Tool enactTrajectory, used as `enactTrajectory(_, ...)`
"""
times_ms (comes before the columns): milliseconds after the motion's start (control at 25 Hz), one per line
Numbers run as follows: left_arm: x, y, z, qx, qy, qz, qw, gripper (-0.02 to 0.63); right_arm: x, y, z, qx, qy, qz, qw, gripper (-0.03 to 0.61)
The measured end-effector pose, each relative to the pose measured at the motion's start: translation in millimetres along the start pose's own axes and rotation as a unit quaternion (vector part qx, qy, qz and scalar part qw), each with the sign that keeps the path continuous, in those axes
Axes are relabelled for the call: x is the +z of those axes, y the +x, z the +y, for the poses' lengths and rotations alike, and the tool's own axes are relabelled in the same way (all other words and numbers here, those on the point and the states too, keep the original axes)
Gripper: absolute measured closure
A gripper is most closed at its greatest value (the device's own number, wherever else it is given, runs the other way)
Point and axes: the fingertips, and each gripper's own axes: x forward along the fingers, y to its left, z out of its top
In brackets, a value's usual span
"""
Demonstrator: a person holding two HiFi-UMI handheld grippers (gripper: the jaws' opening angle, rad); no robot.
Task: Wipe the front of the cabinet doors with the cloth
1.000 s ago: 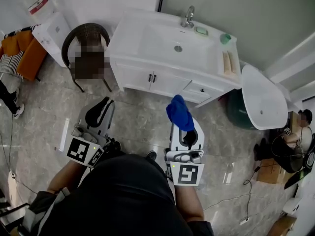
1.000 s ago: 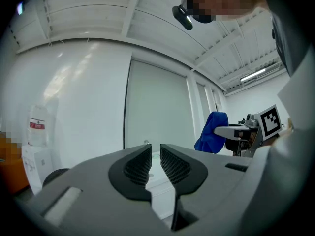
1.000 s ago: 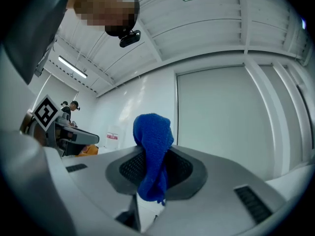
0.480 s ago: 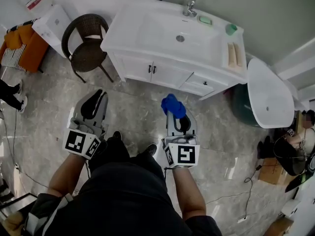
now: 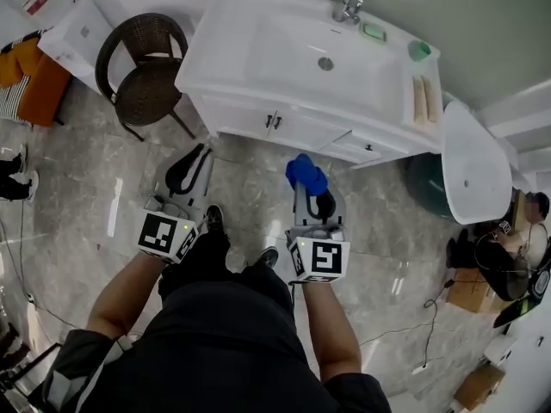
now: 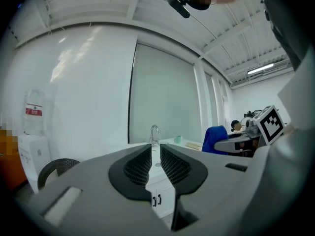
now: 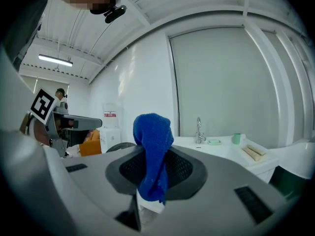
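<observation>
- Right gripper [image 5: 310, 192]: hangs right of centre over the floor [image 5: 77, 196] and points far, toward the cabinet [image 5: 225, 114]; clamps its jaws on the cloth [image 5: 305, 172].
- Cloth: blue and bunched; rises out of the jaws as a rounded lump and, in the right gripper view, droops in a fold down the middle of the pads; sits on the near side of the cabinet doors [image 5: 258, 120], apart from them and touching neither door.
- Left gripper [image 5: 200, 155]: hangs left of the right gripper, well apart from it, angled far and slightly right; holds nothing; shows, in the left gripper view, jaws drawn together with only a thin slit between the ribbed pads.
- Cabinet doors: white, a pair side by side under the sink [image 5: 275, 50]; both closed, with two small dark handles next to each other at the centre seam; face the near side.
- Sink: white basin set into the cabinet top, with a metal tap [image 5: 350, 5] at the far edge; carries a small green dish [image 5: 374, 32] just right of the tap and a green cup [image 5: 419, 51] farther right.
- Chair [image 5: 142, 80]: dark wicker with a round back; stands just left of the cabinet.
- Floor: grey marbled tile; runs between the grippers and the cabinet.
</observation>
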Motion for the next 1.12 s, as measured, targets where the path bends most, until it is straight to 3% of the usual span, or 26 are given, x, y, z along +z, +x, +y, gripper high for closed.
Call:
enactTrajectory(240, -26, 40, 53, -0.055, -0.010, 0.016, 0.9983, 0.557, -10, 54, 25, -0.038, -0.011, 0.027, 0.999, 0.500)
enactTrajectory(560, -84, 97, 46, -0.086, -0.004, 0.049, 0.9951, 0.557, -99, 117, -2, -0.058, 0.047, 0.074, 0.994, 0.499)
enactTrajectory(760, -133, 130, 23, -0.071, 0.013, 0.083, 0.9940, 0.557, -185, 162, -24, -0.025, 0.075, 0.115, 0.990, 0.499)
enactTrajectory(920, -183, 137, 12, -0.041, -0.013, 0.118, 0.9920, 0.557, -254, 194, -36, -0.002, 0.073, 0.155, 0.985, 0.499)
enactTrajectory(1120, -243, 138, 23, -0.010, -0.046, 0.139, 0.9891, 0.557, -279, 254, 2, 0.033, 0.065, 0.147, 0.986, 0.499)
